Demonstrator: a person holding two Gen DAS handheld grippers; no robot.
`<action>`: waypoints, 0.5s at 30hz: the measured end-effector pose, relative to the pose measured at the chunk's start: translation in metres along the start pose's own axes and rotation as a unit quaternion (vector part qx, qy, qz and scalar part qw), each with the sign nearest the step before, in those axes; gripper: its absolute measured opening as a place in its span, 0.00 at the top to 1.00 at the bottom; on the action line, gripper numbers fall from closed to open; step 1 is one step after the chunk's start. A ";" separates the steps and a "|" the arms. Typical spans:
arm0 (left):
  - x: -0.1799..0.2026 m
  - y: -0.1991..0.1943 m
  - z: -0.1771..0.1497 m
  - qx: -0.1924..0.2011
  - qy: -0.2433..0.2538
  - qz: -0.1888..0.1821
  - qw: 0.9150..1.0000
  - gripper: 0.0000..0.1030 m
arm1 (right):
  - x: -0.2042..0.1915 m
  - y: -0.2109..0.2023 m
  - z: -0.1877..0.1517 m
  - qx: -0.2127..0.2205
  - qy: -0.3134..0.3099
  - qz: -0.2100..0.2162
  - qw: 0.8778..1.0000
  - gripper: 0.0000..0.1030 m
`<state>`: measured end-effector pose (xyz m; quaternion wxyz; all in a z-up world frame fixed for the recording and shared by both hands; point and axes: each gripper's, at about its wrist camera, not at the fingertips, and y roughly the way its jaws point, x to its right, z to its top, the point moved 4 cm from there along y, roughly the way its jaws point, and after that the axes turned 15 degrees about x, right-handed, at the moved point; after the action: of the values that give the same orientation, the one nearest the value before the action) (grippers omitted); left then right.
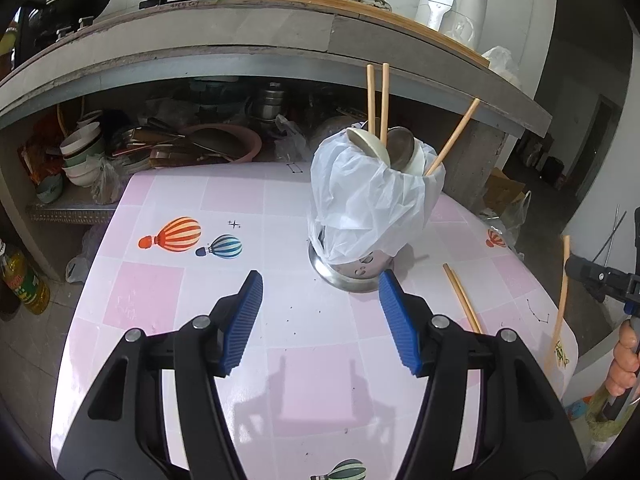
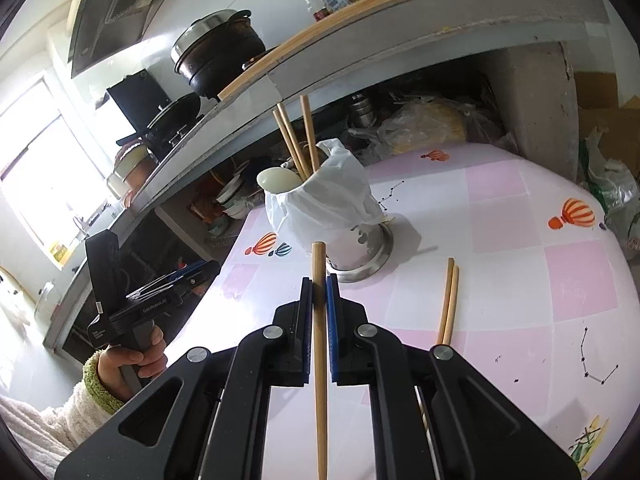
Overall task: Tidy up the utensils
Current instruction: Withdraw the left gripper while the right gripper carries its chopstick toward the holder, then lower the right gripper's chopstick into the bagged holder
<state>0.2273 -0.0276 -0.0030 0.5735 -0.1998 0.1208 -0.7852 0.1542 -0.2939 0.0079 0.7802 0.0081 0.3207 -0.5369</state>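
Chopstick [image 2: 319, 340] sits pinched between the right gripper [image 2: 319, 282] fingers, ready to go in the metal holder [image 2: 360, 248] with the others. Left gripper [image 1: 320, 284] fingers are spread with nothing between them, near the holder. Two more chopsticks [image 2: 447, 300] lie on the bench [image 2: 520, 280].

A steel utensil holder [image 1: 352, 272] draped in a white plastic bag [image 1: 368, 208] stands upright, with three chopsticks [image 1: 384, 100] and two spoons [image 1: 370, 144] inside. At its 4 o'clock, a chopstick pair [image 1: 464, 300] lies flat on the tablecloth. One more chopstick [image 2: 319, 344] is clamped upright.
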 end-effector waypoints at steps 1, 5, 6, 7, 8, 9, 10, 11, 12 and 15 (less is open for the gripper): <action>-0.001 -0.001 -0.001 0.000 -0.002 0.000 1.000 0.44 | -0.002 0.000 0.001 0.001 -0.003 0.001 1.000 0.93; -0.009 -0.005 -0.004 0.001 -0.011 0.004 1.000 0.44 | -0.012 -0.001 0.009 0.010 -0.023 0.003 1.000 0.93; -0.011 -0.006 -0.005 0.001 -0.014 0.006 1.000 0.44 | -0.014 0.000 0.011 0.012 -0.026 0.004 1.000 0.93; -0.013 -0.007 -0.006 0.002 -0.016 0.007 1.000 0.44 | -0.017 0.000 0.014 0.013 -0.030 0.004 0.999 0.93; -0.016 -0.008 -0.007 0.002 -0.019 0.008 1.000 0.44 | -0.018 0.000 0.016 0.015 -0.033 0.005 0.999 0.93; -0.018 -0.009 -0.008 0.003 -0.021 0.010 1.000 0.44 | -0.021 0.001 0.018 0.016 -0.037 0.007 0.999 0.93; -0.021 -0.010 -0.010 0.003 -0.023 0.012 1.000 0.44 | -0.024 0.002 0.021 0.018 -0.040 0.009 0.999 0.93; -0.023 -0.011 -0.011 0.002 -0.024 0.015 1.000 0.44 | -0.025 0.003 0.023 0.019 -0.044 0.011 0.999 0.93; -0.025 -0.012 -0.012 0.002 -0.026 0.017 1.000 0.44 | -0.030 0.004 0.027 0.021 -0.050 0.013 0.998 0.93; -0.031 -0.016 -0.017 0.001 -0.034 0.023 0.999 0.44 | -0.037 0.006 0.037 0.027 -0.064 0.019 0.997 0.93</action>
<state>0.2141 0.0057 -0.0167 0.5954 -0.2235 0.1052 -0.7645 0.1698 -0.2734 0.0544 0.8087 0.0005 0.2553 -0.5299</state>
